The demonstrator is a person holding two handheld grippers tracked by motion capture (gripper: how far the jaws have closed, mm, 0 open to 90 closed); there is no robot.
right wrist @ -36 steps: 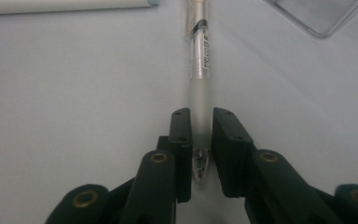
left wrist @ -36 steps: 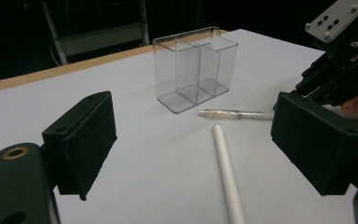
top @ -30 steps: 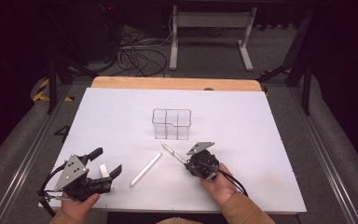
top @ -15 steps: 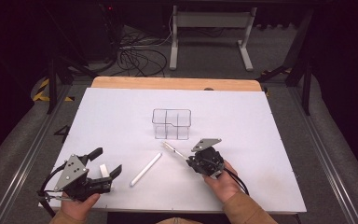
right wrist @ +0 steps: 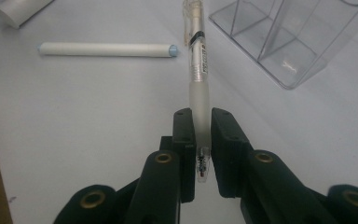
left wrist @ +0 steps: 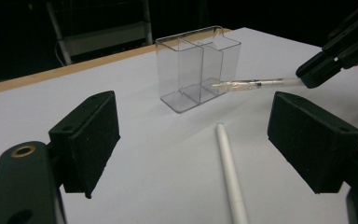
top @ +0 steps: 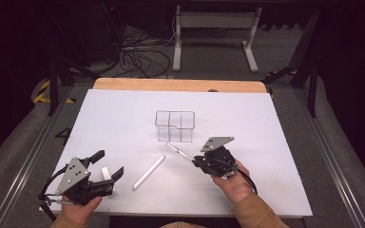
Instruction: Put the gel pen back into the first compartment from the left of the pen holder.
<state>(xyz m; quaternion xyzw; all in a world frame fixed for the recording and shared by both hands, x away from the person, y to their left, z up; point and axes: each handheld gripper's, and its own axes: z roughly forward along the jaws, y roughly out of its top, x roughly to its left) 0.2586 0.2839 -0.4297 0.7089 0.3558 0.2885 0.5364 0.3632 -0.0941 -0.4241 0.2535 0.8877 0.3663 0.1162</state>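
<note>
Where organizer [top: 175, 126] stands, white marker [top: 148, 172] nearby

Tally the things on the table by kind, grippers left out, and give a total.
Clear pen, held in the right gripper: 1
White pens: 1
Clear organisers: 1
Small white cylinders, between the left gripper's fingers: 1
Total: 4

left black two-jaw claw [top: 105, 167] sits low with jaws spread wide, right black two-jaw claw [top: 196, 161] is clamped tight, tilted forward.
</note>
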